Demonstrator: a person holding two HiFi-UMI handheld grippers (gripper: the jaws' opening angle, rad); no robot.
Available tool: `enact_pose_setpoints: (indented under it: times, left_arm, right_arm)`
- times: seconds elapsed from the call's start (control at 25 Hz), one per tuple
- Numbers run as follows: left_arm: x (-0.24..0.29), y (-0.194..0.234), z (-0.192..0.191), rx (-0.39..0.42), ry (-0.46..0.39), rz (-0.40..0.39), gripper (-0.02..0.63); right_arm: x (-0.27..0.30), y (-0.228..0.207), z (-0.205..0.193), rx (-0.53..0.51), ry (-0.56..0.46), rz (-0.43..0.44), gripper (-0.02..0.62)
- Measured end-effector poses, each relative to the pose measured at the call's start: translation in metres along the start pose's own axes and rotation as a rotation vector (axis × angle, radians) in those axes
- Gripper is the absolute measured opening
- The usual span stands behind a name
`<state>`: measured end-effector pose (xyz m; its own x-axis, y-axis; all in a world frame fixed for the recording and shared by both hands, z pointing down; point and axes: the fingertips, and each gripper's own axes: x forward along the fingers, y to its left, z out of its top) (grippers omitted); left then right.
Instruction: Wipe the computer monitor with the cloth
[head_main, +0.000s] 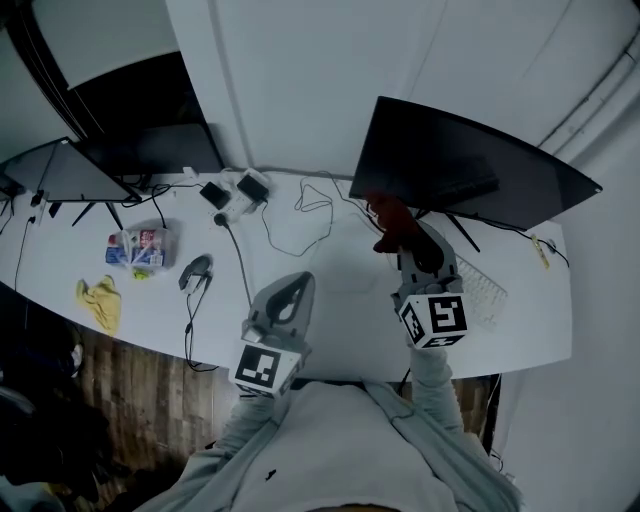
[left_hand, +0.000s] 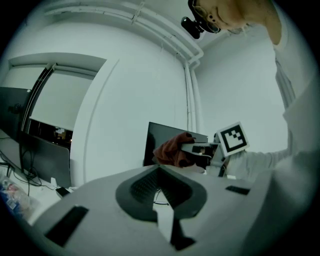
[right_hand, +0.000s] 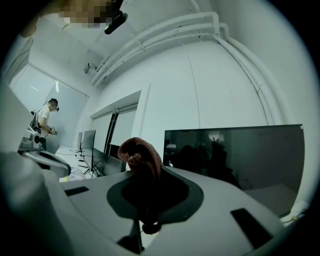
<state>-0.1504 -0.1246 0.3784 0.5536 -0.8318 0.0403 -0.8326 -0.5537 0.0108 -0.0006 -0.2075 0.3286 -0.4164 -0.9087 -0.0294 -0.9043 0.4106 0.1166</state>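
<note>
A black computer monitor (head_main: 470, 175) stands at the back right of the white desk (head_main: 340, 290). My right gripper (head_main: 405, 238) is shut on a bunched red-brown cloth (head_main: 390, 218), held just in front of the screen's lower left corner. In the right gripper view the cloth (right_hand: 142, 155) sticks up from between the jaws of the right gripper (right_hand: 150, 172), with the dark screen (right_hand: 240, 155) a short way beyond. My left gripper (head_main: 298, 283) hovers over the middle of the desk, its jaws together and holding nothing. The left gripper view shows its tips (left_hand: 160, 170), the cloth (left_hand: 172, 150) and the monitor (left_hand: 162, 135).
A second monitor (head_main: 70, 172) stands at the back left. A yellow rag (head_main: 100, 300), a colourful packet (head_main: 138, 247), a grey mouse (head_main: 195, 270), adapters (head_main: 235, 195) and loose cables (head_main: 300, 215) lie on the desk. A keyboard (head_main: 485, 290) sits under the main monitor. A person (right_hand: 45, 117) stands far off.
</note>
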Motion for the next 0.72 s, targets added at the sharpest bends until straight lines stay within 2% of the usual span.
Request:
enact_pose_setpoints:
  times: [0.36, 0.52, 0.72]
  left_arm:
    - [-0.005, 0.018, 0.003, -0.007, -0.008, 0.029, 0.02]
    - [-0.003, 0.028, 0.009, -0.046, -0.004, 0.045, 0.02]
    - [0.003, 0.043, 0.007, -0.034, -0.011, 0.042, 0.02]
  right_arm:
    - [0.058, 0.007, 0.048, -0.175, -0.086, -0.04, 0.04]
    - [0.082, 0.01, 0.067, -0.224, -0.12, -0.048, 0.041]
    - [0.109, 0.017, 0.092, -0.272, -0.16, -0.076, 0.041]
